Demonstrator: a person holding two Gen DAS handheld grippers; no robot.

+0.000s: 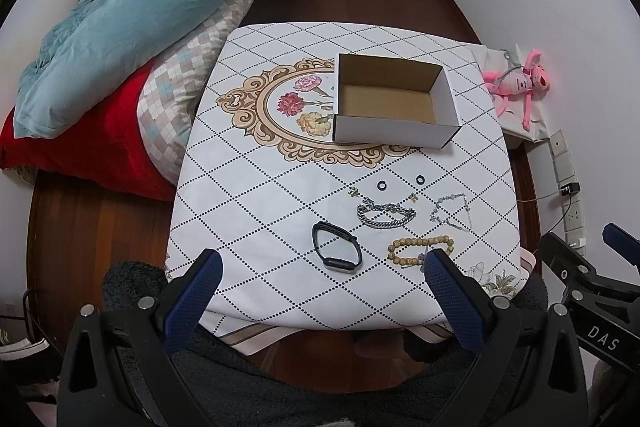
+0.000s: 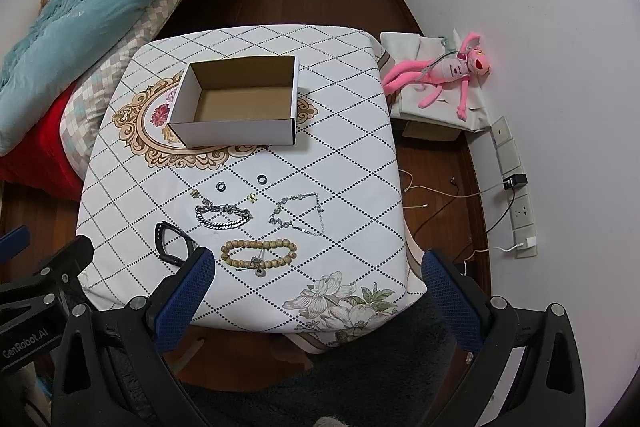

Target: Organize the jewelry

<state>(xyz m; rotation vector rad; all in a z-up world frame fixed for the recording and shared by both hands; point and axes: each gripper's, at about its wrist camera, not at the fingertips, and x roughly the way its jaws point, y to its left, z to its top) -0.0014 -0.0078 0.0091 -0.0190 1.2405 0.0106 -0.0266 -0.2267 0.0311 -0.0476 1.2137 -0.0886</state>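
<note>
- Left gripper: fingers spread wide, holding nothing.
- Right gripper: also spread, holding nothing.
- Jewelry lies on the table, near the empty box: band, beads, chain, necklace.

Lying on the table are two small black rings, two tiny gold earrings, one silver chain bracelet, one thin silver necklace, one wooden bead bracelet, one black wristband and one open white cardboard box.

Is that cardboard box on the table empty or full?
Empty: the box shows only its bare brown floor; the jewelry lies outside on the tablecloth.
</note>
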